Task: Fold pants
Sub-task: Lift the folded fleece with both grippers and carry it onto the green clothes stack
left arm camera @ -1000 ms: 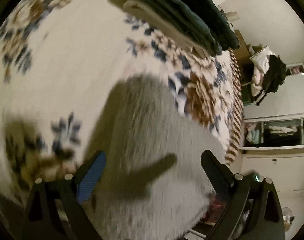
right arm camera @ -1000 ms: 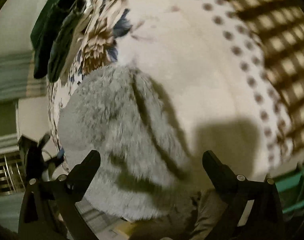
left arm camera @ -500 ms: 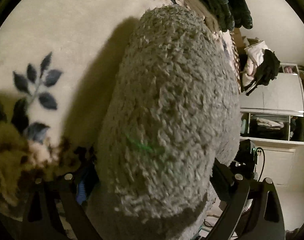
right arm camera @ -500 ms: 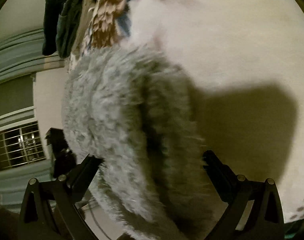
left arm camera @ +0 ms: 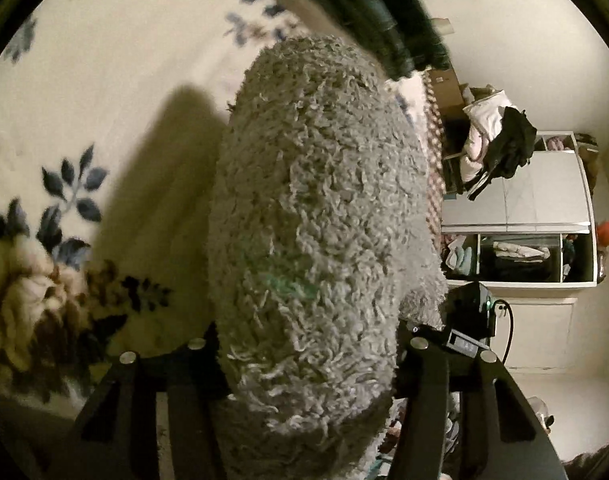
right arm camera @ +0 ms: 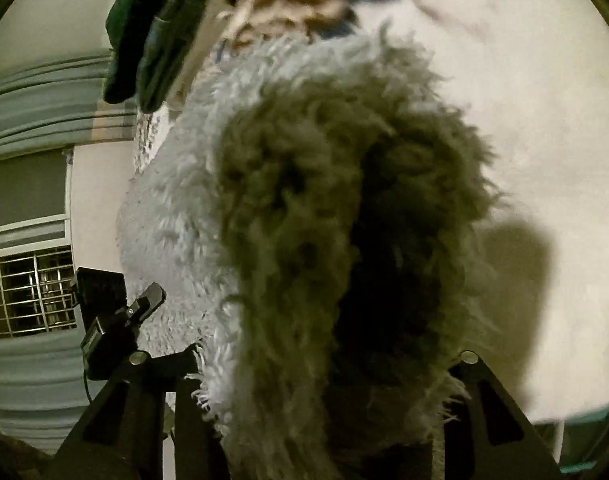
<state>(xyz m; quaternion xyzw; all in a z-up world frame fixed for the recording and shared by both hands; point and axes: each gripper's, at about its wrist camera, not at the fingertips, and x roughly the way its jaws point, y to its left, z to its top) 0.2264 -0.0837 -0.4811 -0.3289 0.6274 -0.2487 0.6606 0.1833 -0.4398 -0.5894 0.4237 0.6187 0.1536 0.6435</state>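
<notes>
Closer now, the fuzzy grey pants (left arm camera: pixel 320 216) fill both views – hiding our left gripper (left arm camera: pixel 308 360) and right gripper (right arm camera: pixel 328 364) fingertips, grip unreadable.

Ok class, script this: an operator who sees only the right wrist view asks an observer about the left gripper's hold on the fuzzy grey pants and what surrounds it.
Operator: Does the left side have the pants?
Observer: Yes. The left gripper is closed on the grey pants, fingertips buried in the pile.
Operator: What lies left of it?
Observer: The cream blanket, printed there with blue leaves.
Operator: And past the bed?
Observer: A white wardrobe with clothes on an open shelf.
</notes>
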